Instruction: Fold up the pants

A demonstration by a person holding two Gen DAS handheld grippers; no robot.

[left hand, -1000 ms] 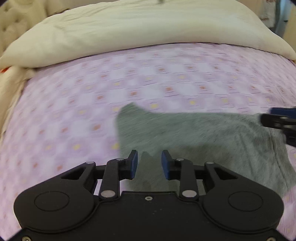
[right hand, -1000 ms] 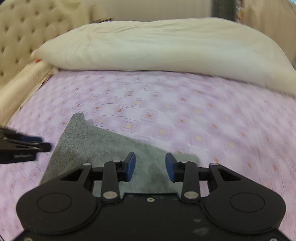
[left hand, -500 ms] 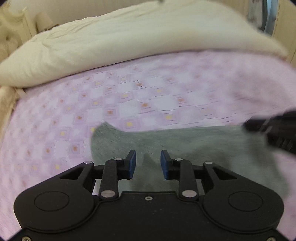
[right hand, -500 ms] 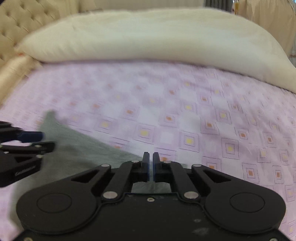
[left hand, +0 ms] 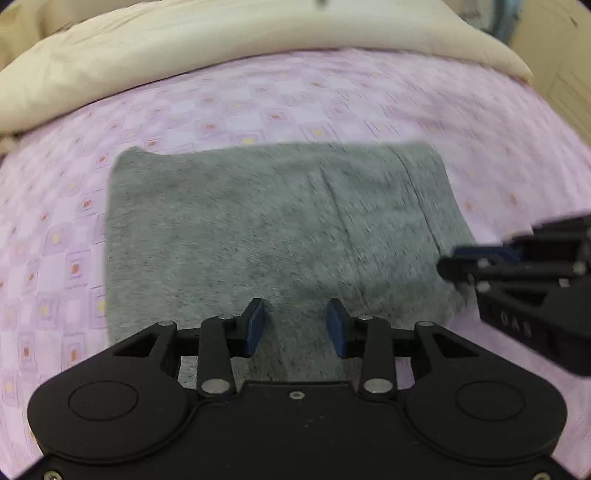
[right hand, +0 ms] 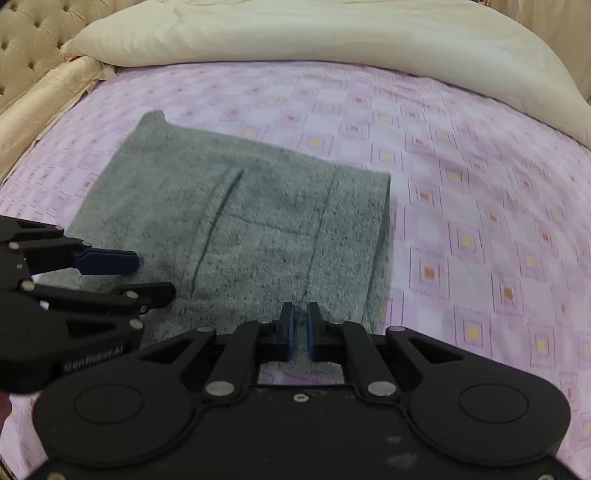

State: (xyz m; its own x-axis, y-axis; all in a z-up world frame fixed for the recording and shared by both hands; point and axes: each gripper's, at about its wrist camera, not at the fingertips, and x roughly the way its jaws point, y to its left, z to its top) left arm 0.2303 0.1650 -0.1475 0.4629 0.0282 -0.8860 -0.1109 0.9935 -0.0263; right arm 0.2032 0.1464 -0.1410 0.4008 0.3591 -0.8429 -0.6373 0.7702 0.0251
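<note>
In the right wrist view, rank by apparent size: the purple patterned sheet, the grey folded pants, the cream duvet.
1. Purple patterned sheet, largest.
2. Cream duvet and grey folded pants: similar; the duvet lies farther off, so unranked.

"GenRobot.AI" on left gripper (right hand: 147, 275)

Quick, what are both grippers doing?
Left gripper: open above the pants, just widened, gripping nothing.
Right gripper: nearly shut, just eased wider; pinching pants cannot be told.

Pants (left hand: 258, 229) now flat as a folded rectangle on bedsheet (right hand: 480, 221), far more in view than a second back. Left gripper (left hand: 295, 325) jaws just widening, nothing pinched. Right gripper (right hand: 300, 326) snapped nearly closed, reopening slightly, near hem.
</note>
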